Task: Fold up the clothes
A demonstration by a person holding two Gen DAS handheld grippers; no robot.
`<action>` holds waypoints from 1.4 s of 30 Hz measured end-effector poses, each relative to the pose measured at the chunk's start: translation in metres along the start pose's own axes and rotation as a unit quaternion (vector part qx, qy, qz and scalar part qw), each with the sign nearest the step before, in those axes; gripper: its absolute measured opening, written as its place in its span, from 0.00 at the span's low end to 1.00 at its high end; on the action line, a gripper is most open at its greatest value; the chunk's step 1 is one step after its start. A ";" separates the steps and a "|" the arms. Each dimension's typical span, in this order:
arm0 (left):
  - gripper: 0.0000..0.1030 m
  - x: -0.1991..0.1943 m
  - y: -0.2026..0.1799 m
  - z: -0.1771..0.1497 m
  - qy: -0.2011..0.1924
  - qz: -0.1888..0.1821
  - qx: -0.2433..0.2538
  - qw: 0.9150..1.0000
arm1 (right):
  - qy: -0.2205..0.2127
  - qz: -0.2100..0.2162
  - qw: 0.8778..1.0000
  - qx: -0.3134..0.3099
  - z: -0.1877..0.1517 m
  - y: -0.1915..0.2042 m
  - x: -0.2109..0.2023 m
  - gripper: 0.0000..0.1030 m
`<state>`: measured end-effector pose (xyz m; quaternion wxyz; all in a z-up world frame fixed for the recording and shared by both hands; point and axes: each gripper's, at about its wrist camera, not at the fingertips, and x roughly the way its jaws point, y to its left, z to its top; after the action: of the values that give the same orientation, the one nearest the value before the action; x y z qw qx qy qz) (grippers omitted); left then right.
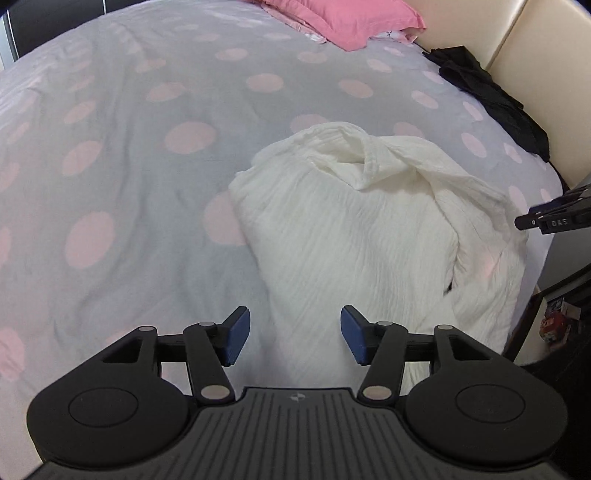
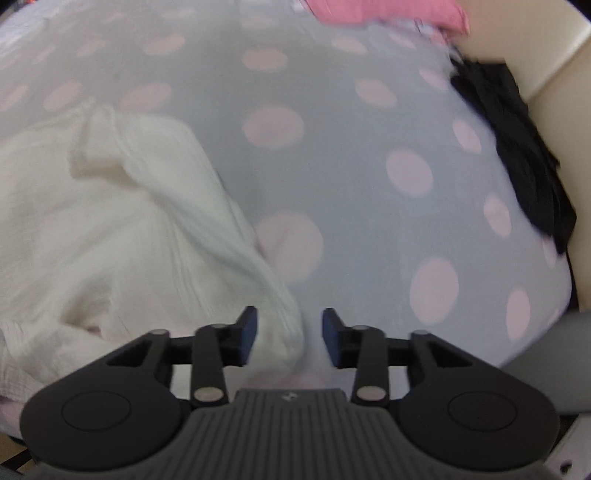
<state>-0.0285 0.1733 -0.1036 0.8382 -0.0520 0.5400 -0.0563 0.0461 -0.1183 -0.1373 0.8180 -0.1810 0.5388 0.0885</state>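
The left hand-held gripper (image 1: 294, 334) is held with its jaws wide apart and nothing between them, poised above the near end of a crumpled white garment (image 1: 369, 229). The right hand-held gripper (image 2: 289, 338) is likewise spread open and empty, with the garment's edge (image 2: 122, 236) seen just beyond its left finger; this view is blurred. The garment is laid in a heap on the bed (image 1: 147, 155), which is covered by a grey quilt dotted with pink. A black garment (image 1: 491, 99) is bunched at the bed's far right edge against the cream headboard (image 1: 535, 74). A pink pillow (image 1: 343, 18) is seen beyond.
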 end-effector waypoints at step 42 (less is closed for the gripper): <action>0.04 -0.171 0.181 -0.047 -0.081 0.156 -0.096 0.980 | -0.177 -0.090 0.974 0.108 0.047 0.013 -0.078 0.07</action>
<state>-0.1349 0.3763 0.0041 0.8687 -0.0516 0.4748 0.1318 0.0496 -0.0842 -0.0517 0.9196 -0.1212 0.3735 -0.0132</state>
